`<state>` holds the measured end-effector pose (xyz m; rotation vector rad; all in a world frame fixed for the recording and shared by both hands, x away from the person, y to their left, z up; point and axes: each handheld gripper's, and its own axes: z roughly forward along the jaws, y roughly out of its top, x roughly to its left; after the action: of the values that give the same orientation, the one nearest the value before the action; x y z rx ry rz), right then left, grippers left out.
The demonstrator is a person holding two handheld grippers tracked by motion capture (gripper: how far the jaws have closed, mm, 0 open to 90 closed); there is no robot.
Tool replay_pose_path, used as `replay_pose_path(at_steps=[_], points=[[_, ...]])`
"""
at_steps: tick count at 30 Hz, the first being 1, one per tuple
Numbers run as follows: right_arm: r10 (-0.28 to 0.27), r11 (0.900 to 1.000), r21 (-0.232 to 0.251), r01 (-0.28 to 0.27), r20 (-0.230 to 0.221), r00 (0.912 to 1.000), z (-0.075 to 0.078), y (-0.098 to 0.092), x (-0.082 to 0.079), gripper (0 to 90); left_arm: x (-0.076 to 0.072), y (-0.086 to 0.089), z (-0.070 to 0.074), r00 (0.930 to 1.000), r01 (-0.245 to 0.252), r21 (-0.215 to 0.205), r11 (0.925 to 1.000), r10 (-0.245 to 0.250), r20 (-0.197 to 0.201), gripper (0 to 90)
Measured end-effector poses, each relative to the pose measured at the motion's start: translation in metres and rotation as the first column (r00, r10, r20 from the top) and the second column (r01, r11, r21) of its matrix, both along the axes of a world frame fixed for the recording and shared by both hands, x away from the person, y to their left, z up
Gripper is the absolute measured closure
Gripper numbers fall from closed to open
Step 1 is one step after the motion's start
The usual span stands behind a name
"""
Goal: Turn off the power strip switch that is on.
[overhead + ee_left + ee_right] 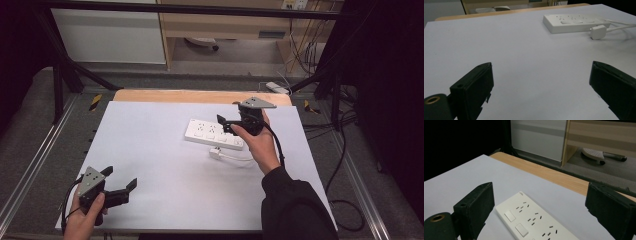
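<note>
We hold our right gripper [226, 123], fingers spread, over the white power strip [212, 133] at center frame; left gripper [121, 181] released, lower left.

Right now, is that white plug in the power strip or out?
Out: the white plug lies on the table beside the white power strip.

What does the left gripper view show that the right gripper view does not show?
Left gripper view alone: the white plug with its cable, lying on the white table beside the power strip.
Right gripper view alone: the wooden table edge, a cabinet and the floor behind.
Both: the power strip, the white surface, and open black jaws with nothing between them.
</note>
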<state>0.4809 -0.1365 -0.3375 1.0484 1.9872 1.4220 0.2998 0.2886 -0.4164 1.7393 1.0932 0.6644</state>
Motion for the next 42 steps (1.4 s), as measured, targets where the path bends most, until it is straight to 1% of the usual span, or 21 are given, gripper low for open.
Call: replay_pose_path(at_steps=[3, 7, 8, 9, 10, 11, 12, 14, 15, 16, 17, 18, 20, 21, 22, 23, 29, 35, 37, 38, 42], points=[[-0.005, 1.0, -0.002, 0.005, -0.005, 1.0, -0.002, 0.003, 0.002, 7.9, 0.0, 0.0, 0.0, 1.0, 0.0, -0.003, 1.0, 0.0, -0.001, 5.3], [-0.015, 1.0, 0.012, 0.015, -0.008, 0.9999, -0.005, 0.008, 0.006, 12.6, 0.0, 0.001, 0.0, 1.0, 0.002, -0.008, 1.0, -0.002, 0.001, 5.3], [-0.008, 1.0, 0.008, 0.009, -0.011, 0.9999, -0.007, 0.011, 0.008, 17.6, 0.0, 0.001, 0.0, 1.0, 0.003, -0.007, 1.0, -0.003, 0.0, 5.3], [-0.008, 1.0, 0.008, 0.009, -0.011, 0.9999, -0.007, 0.011, 0.008, 17.6, 0.0, 0.001, 0.0, 1.0, 0.002, -0.002, 1.0, -0.002, 0.001, 5.3], [-0.005, 1.0, 0.005, 0.005, -0.005, 1.0, -0.008, 0.014, 0.009, 23.9, 0.0, 0.001, 0.0, 1.0, 0.002, -0.004, 1.0, -0.002, 0.003, 5.3], [-0.005, 1.0, 0.005, 0.005, -0.005, 1.0, -0.008, 0.014, 0.009, 23.9, 0.0, 0.001, 0.0, 1.0, 0.002, -0.004, 1.0, -0.002, 0.003, 5.3], [-0.004, 1.0, 0.01, 0.004, -0.003, 1.0, -0.008, 0.017, 0.009, 30.1, 0.0, 0.001, 0.0, 1.0, 0.004, -0.011, 0.9999, -0.004, 0.002, 5.3], [-0.007, 1.0, 0.003, 0.007, 0.002, 1.0, -0.009, 0.02, 0.011, 37.7, 0.0, 0.001, 0.0, 1.0, 0.004, -0.012, 0.9999, -0.004, 0.002, 5.3], [-0.007, 1.0, 0.003, 0.007, 0.002, 1.0, -0.009, 0.02, 0.011, 37.7, 0.0, 0.001, 0.001, 1.0, 0.002, -0.007, 1.0, -0.002, 0.004, 5.3], [-0.014, 1.0, 0.006, 0.014, 0.009, 0.9999, -0.009, 0.022, 0.012, 44.1, 0.0, 0.002, 0.001, 1.0, 0.003, -0.007, 1.0, -0.003, 0.004, 5.3], [-0.014, 1.0, 0.006, 0.014, 0.012, 0.9998, -0.009, 0.023, 0.013, 47.4, 0.0, 0.001, 0.0, 1.0, 0.003, -0.013, 0.9999, -0.003, 0.003, 5.3], [-0.014, 1.0, 0.006, 0.014, 0.012, 0.9998, -0.009, 0.023, 0.013, 47.4, 0.0, 0.002, 0.001, 1.0, 0.001, -0.005, 1.0, -0.001, 0.005, 5.3], [-0.025, 1.0, 0.009, 0.025, 0.019, 0.9995, -0.011, 0.027, 0.014, 56.2, 0.0, 0.001, 0.0, 1.0, 0.003, -0.004, 1.0, -0.003, 0.002, 5.3], [-0.025, 1.0, 0.009, 0.025, 0.019, 0.9995, -0.011, 0.027, 0.014, 56.2, 0.0, 0.001, 0.0, 1.0, 0.003, -0.004, 1.0, -0.003, 0.002, 5.3], [-0.028, 1.0, 0.004, 0.028, 0.026, 0.9993, -0.011, 0.03, 0.015, 61.5, 0.0, 0.001, 0.0, 1.0, 0.006, -0.009, 0.9999, -0.006, -0.001, 5.3], [-0.028, 1.0, 0.004, 0.028, 0.026, 0.9993, -0.011, 0.03, 0.015, 61.5, 0.0, 0.001, 0.0, 1.0, 0.006, -0.011, 0.9999, -0.006, 0.0, 5.3], [-0.016, 1.0, -0.013, 0.017, 0.049, 0.9986, -0.015, 0.039, 0.018, 77.0, 0.0, 0.002, 0.0, 1.0, 0.006, 0.0, 1.0, -0.006, 0.001, 5.3], [-0.024, 0.999, -0.022, 0.026, 0.06, 0.9979, -0.021, 0.043, 0.021, 84.4, -0.001, 0.002, 0.0, 1.0, 0.006, -0.002, 1.0, -0.006, 0.005, 5.3], [-0.029, 1.0, -0.01, 0.029, 0.063, 0.9976, -0.022, 0.044, 0.022, 86.6, -0.001, 0.002, 0.001, 0.9999, 0.008, -0.006, 1.0, -0.008, 0.01, 5.2], [-0.038, 0.999, 0.015, 0.037, 0.069, 0.9969, -0.022, 0.044, 0.023, 88.6, -0.001, 0.002, 0.001, 0.9999, 0.007, -0.007, 1.0, -0.007, 0.01, 5.2], [-0.048, 0.999, 0.02, 0.047, 0.071, 0.9963, -0.024, 0.046, 0.024, 90.0, -0.001, 0.002, 0.001, 0.9999, 0.008, -0.005, 1.0, -0.008, 0.008, 5.3]])
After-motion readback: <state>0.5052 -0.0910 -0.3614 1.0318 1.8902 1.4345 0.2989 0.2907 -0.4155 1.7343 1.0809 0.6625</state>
